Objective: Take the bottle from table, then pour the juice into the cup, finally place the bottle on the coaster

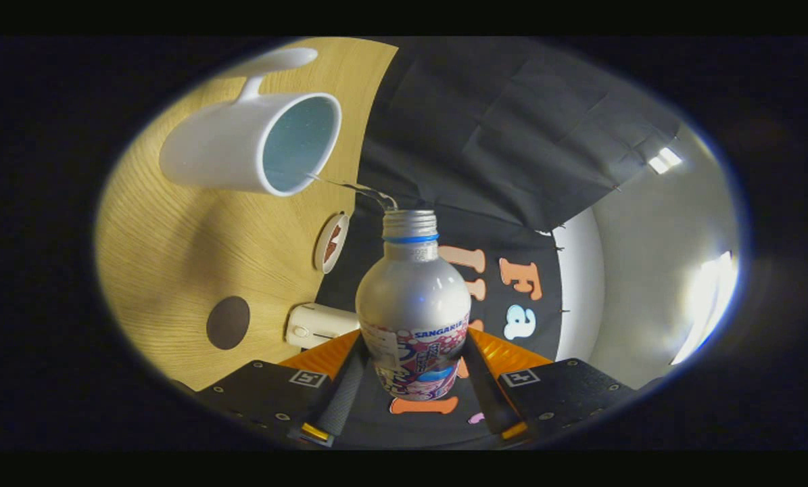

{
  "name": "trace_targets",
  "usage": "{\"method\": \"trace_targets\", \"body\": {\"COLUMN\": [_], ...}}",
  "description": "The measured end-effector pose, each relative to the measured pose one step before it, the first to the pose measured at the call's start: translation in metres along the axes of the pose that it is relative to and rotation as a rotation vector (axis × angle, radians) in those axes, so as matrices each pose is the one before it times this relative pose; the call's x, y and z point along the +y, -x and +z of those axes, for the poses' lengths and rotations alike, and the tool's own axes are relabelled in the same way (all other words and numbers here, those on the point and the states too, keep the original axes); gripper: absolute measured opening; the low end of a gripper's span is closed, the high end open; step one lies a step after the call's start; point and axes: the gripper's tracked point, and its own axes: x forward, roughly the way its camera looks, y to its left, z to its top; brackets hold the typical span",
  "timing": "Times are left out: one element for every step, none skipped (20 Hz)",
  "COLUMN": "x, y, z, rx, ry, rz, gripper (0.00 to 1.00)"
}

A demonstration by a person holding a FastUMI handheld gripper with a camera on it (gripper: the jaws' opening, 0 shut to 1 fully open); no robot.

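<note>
Pouring thin stream, silver bottle (414, 297) w/ blue-ringed neck, jaws clamped.

"SANGARIA" on the bottle (414, 304) label, smaller print there seemingly illegible.

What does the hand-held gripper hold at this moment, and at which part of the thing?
The hand-held gripper holds the silver metal bottle with a colourful label. Both fingers press on the labelled lower body, one on each side.

Silver bottle (413, 297) with blue neck ring, white cup (251, 143), dark brown coaster (228, 322), wood-grain table (174, 243)
</note>
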Motion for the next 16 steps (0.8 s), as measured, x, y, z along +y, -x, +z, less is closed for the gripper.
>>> {"method": "trace_targets", "body": {"x": [-0.0006,-0.0002,-0.00083,-0.00052,-0.00023,-0.00014,0.00003,-0.00298,-0.00003,-0.00102,-0.0004,-0.00002,-0.00018,0.00013,-0.00098,-0.00079], "y": [-0.00175,0.00132,0.00026,0.00064,-0.00074,0.00056,-0.00195,-0.00052,0.00006,0.00051,0.00057,0.00108,-0.00023,0.00125,-0.00054,0.00072], "z": [-0.00122,-0.00011,0.00115,0.00023,-0.0001,0.00052,-0.00078,0.00096,0.00115,-0.00058,0.00087,0.00071,0.00033,0.00061,0.00013,0.00091], "rx": [-0.00141,0.0003,-0.00265,-0.00166,-0.00459,-0.00477,-0.00469,-0.00351,-0.00791,-0.00509,-0.00498,-0.00303,-0.00164,-0.00077,-0.00155,-0.00256], "ry": [0.00763,0.00748,0.00677,0.00726,0.00847,0.00865,0.01064,0.01149,0.01123,0.00972,0.00628,0.00332,0.00298,0.00438,0.00694,0.00676], "rz": [0.00068,0.00003,-0.00092,-0.00217,-0.00154,0.00227,0.00693,-0.00292,-0.00105,-0.00349,-0.00557,-0.00449,-0.00572,-0.00344,-0.00464,-0.00313], "gripper": [0.78,0.78,0.78,0.78,0.78,0.78,0.78,0.78,0.78,0.78,0.78,0.78,0.78,0.78,0.78,0.78]}}
